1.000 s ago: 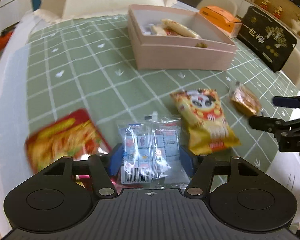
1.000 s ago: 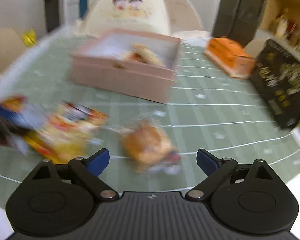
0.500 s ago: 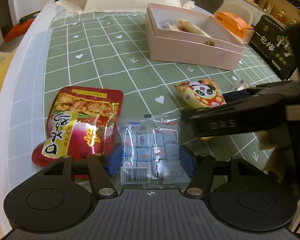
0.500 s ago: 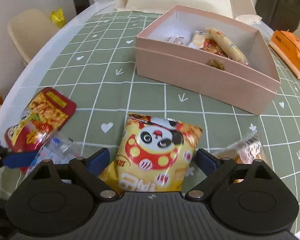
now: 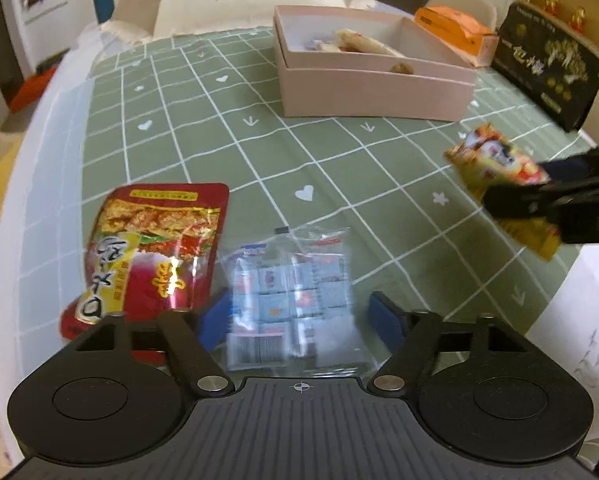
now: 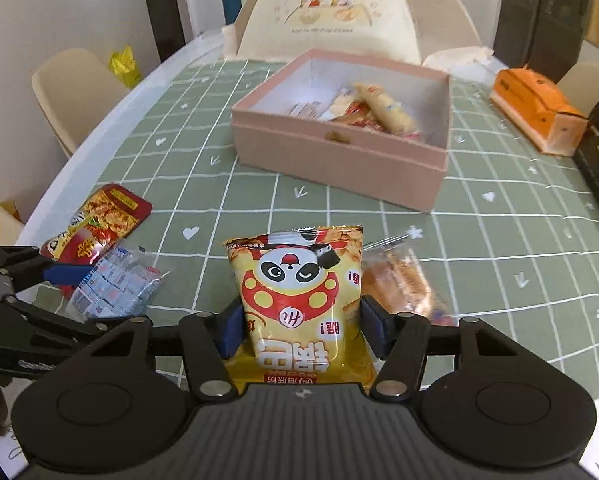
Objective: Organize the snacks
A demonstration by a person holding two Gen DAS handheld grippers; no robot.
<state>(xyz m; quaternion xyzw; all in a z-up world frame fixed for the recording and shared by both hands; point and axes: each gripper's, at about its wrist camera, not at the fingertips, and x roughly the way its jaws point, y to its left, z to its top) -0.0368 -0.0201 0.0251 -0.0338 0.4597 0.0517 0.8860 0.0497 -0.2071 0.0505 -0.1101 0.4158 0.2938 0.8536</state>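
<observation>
My right gripper (image 6: 301, 330) is shut on the yellow panda snack bag (image 6: 299, 292) and holds it up off the table; the bag also shows in the left wrist view (image 5: 495, 168). My left gripper (image 5: 299, 316) is open, its fingers on either side of a clear packet of small blue-white sweets (image 5: 295, 300) lying on the green tablecloth. A red snack pouch (image 5: 151, 248) lies just left of it. The pink open box (image 6: 339, 148) with several snacks inside stands further back.
A clear-wrapped brown pastry (image 6: 399, 284) lies right of the panda bag. An orange box (image 6: 535, 112) and a black box (image 5: 547, 68) stand at the back right. The table edge (image 5: 39, 216) curves close on the left.
My right gripper has closed on the panda bag and lifted it off the table. My left gripper stays open around the sweets packet.
</observation>
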